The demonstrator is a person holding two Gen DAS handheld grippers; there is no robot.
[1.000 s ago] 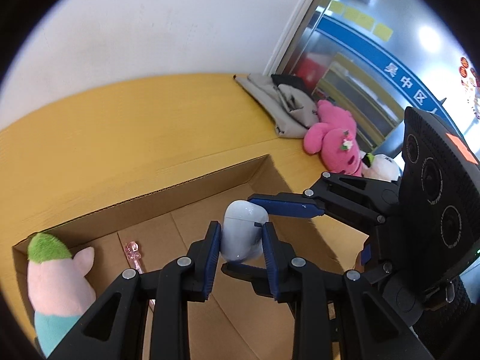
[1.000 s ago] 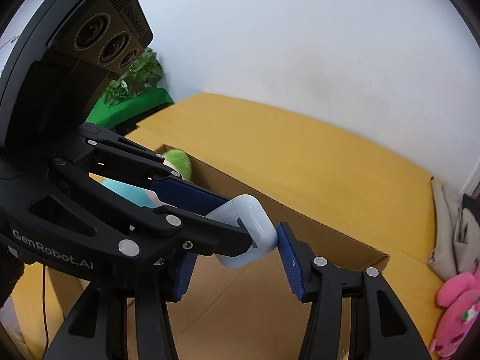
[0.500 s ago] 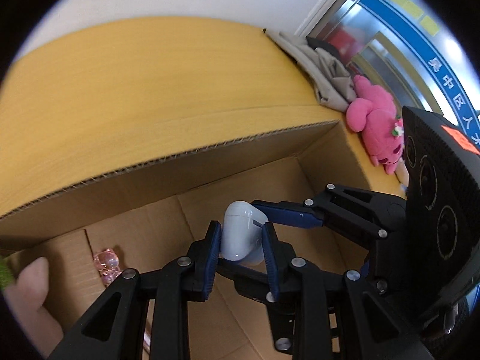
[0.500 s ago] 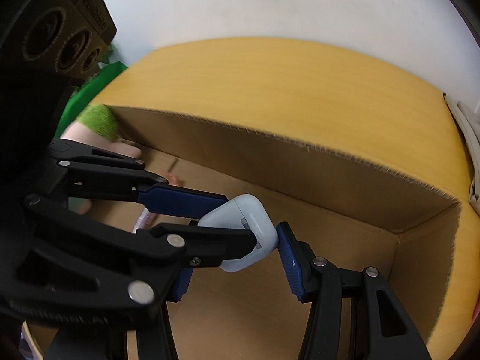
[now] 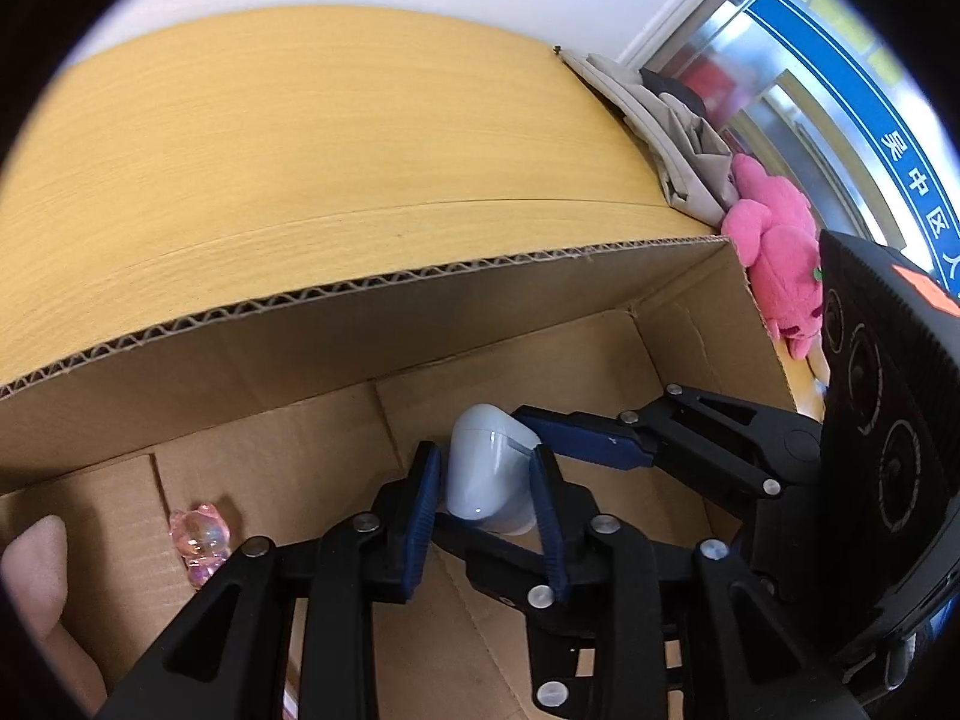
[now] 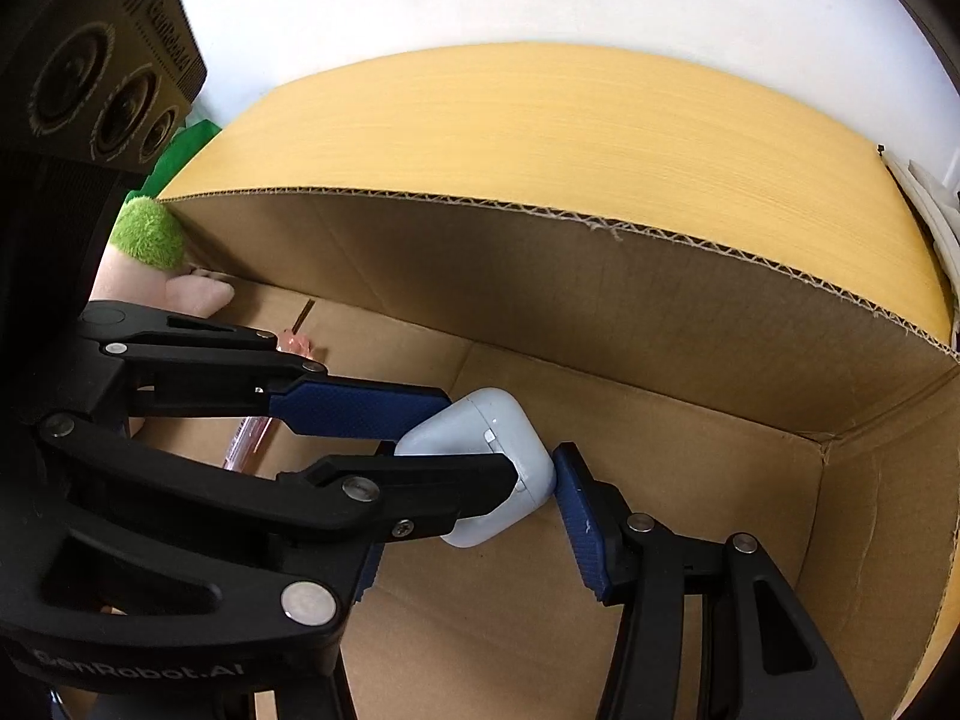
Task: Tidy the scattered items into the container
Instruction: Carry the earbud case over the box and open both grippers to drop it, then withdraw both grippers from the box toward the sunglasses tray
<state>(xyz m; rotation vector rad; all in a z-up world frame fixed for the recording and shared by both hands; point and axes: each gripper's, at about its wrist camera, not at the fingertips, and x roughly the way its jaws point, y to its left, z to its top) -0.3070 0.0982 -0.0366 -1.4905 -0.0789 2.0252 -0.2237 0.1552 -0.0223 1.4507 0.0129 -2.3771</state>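
Cardboard fills both views here: an open-topped cardboard box sits on a yellow wooden table, its corrugated rim running across the frame and its brown floor laid bare below. Down inside it, the left gripper has its blue-padded fingers pinching a white earbud case by its two sides, the case standing upright between them above the box floor; whether it touches the cardboard, I cannot tell. The right gripper is in there too, reaching in from the side with its fingers spread wide around the same case, one blue pad close against the case's right face, though contact is not clear. In the left wrist view one of its blue fingers reaches to the case from the right. Look at what's already in the box: a small clear pink bear-shaped trinket lies on the floor toward the left end, and a plush toy with a green tuft and pale pink body is tucked into the far left corner. Outside, past the right wall, a bright pink plush rests on the table beside a heap of grey cloth.
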